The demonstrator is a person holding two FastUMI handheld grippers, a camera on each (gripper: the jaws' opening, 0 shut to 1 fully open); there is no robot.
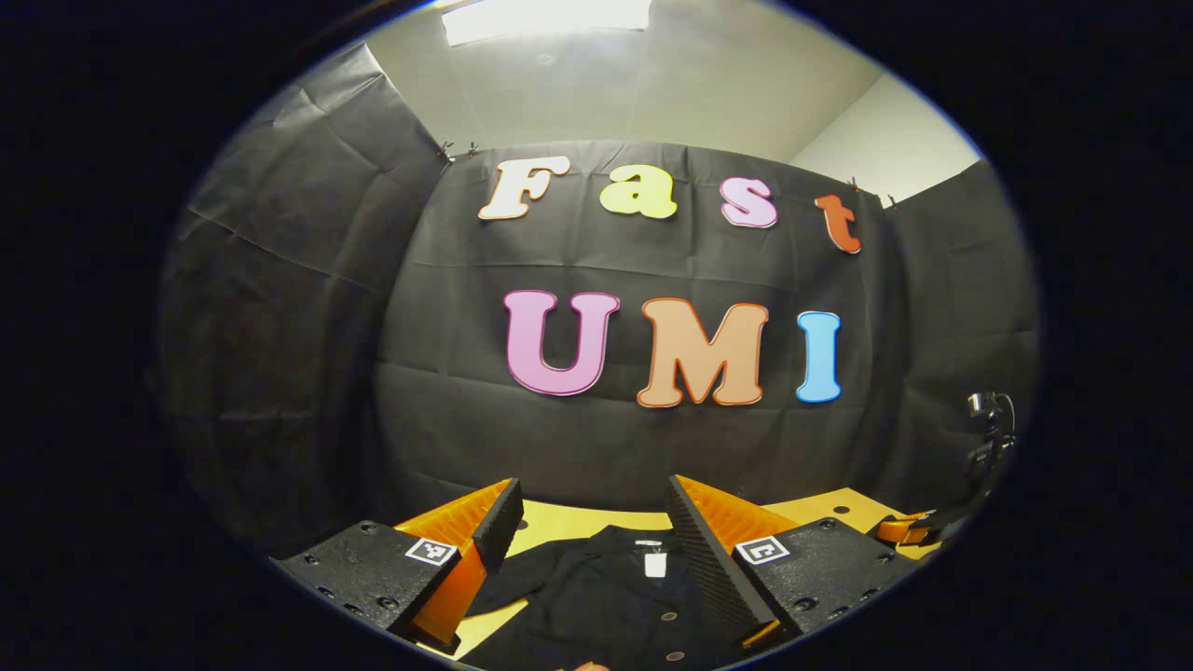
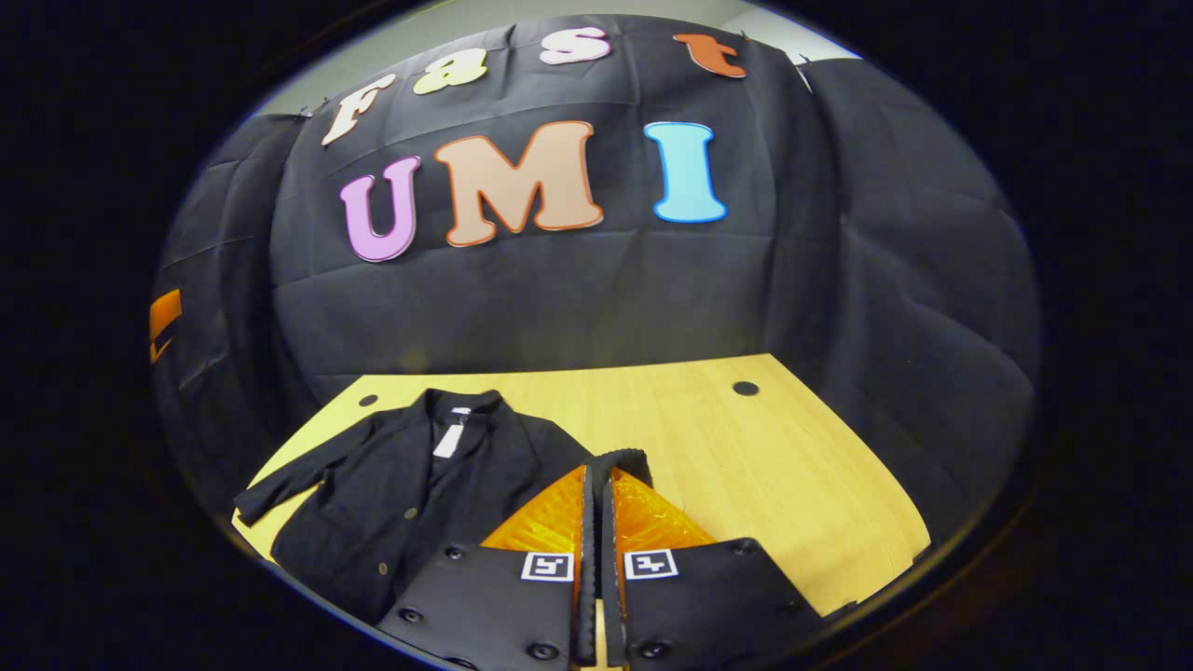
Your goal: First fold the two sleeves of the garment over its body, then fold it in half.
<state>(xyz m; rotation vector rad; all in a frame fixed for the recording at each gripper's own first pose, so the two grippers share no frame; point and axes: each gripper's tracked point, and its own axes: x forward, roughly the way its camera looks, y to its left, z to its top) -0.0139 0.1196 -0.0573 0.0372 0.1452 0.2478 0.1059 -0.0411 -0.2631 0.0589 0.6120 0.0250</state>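
- We see a black button-front jacket (image 2: 410, 485) lying flat on the pale wooden table (image 2: 746, 466), collar toward the booth's back wall, with a white tag (image 2: 449, 438) at the neck.
- In the left gripper view, the left gripper (image 1: 587, 531) hovers above the jacket (image 1: 606, 596) with its fingers set wide apart and nothing between them; the collar and tag (image 1: 655, 563) show in the gap.
- In the right gripper view, the right gripper (image 2: 596, 485) has its fingers drawn together. A dark fold of cloth (image 2: 626, 457) sits at their tips, apparently the jacket's near sleeve end, though we cannot tell whether it is truly pinched.
- The far sleeve (image 2: 280, 489) lies spread outward toward the table's edge, unfolded.
- We judge the step in hand to be the first sleeve fold, at its very beginning.
- The next move calls for carrying the near sleeve across the jacket's body and laying it flat, then taking the far sleeve with the open left gripper.
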